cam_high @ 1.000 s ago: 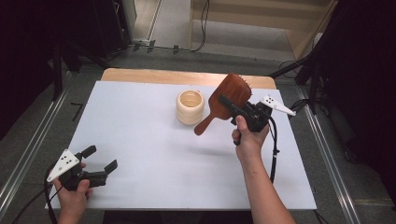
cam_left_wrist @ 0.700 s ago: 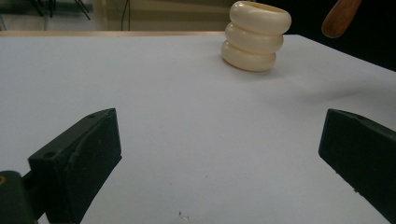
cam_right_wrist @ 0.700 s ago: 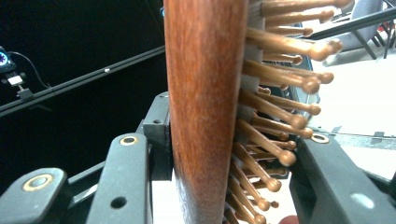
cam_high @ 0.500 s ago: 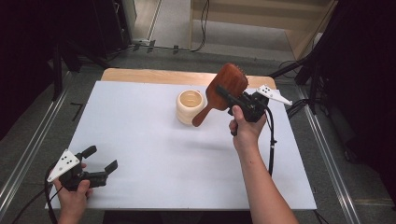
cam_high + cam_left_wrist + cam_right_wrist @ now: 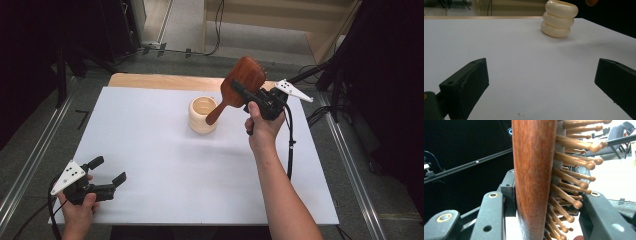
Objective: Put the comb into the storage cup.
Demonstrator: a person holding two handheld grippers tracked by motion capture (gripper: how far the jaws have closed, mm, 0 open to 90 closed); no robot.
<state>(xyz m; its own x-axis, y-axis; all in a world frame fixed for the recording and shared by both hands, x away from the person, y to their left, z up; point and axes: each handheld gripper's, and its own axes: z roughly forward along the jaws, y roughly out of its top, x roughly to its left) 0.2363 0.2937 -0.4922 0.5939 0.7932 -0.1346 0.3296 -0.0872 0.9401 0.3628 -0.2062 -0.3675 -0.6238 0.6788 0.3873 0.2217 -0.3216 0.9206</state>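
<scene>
no readable text, labels or signs

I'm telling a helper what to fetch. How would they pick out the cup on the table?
Look at the white table, at its far middle part. The cup stands upright there, just under the handle of the wooden hairbrush held in the right gripper. It is cream-coloured, and its wall bulges in three stacked rings.

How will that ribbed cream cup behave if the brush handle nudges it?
The cream cup is taller than wide, standing upright on the white table, so a high push may tip it. Its rounded rings look smooth; once down, it would probably roll. It looks hollow, likely light.
</scene>
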